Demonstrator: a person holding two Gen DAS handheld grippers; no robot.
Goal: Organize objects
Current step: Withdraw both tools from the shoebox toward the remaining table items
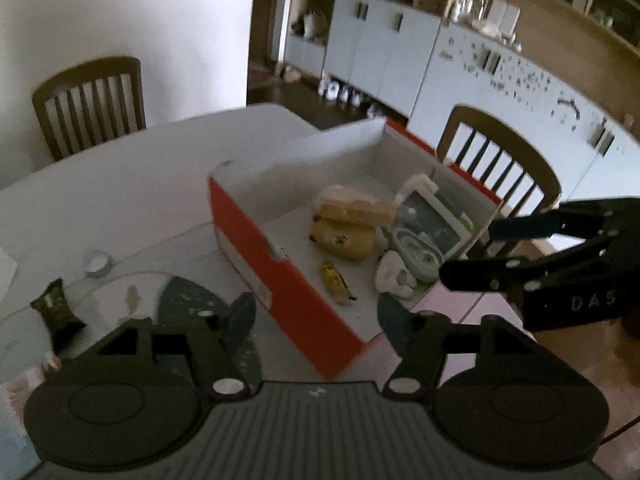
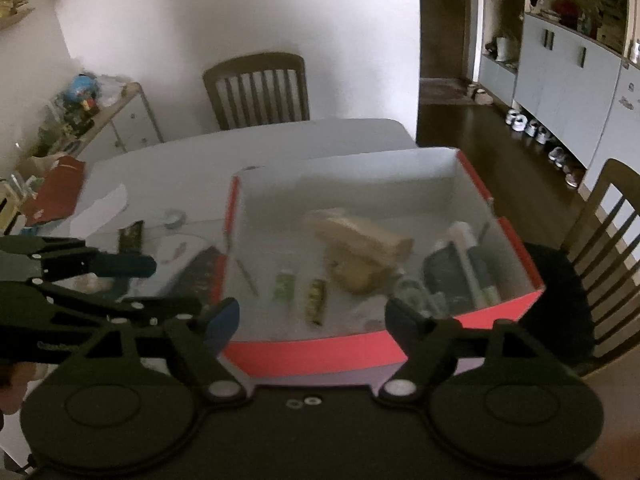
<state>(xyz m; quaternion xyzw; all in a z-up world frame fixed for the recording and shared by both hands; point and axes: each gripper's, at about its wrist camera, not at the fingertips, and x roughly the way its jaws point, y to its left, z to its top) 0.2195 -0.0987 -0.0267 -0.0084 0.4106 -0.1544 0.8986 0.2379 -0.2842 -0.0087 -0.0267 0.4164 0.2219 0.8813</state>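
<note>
Objects to be organized sit mostly inside the red box (image 2: 320,350), gathered there so we can clear the worktop (image 1: 132,168). Our left hand-held gripper (image 1: 316,316) and right hand-held gripper (image 2: 312,314) hover spread and empty; a dark packet (image 1: 56,310), perhaps a snack, waits outside.

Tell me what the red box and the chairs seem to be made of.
The box looks like cardboard: thin, flat walls, matt red outside, plain white inside. The chair behind the table looks like dark brown wood, with a slatted back and slight sheen; blur leaves the finish uncertain.
</note>
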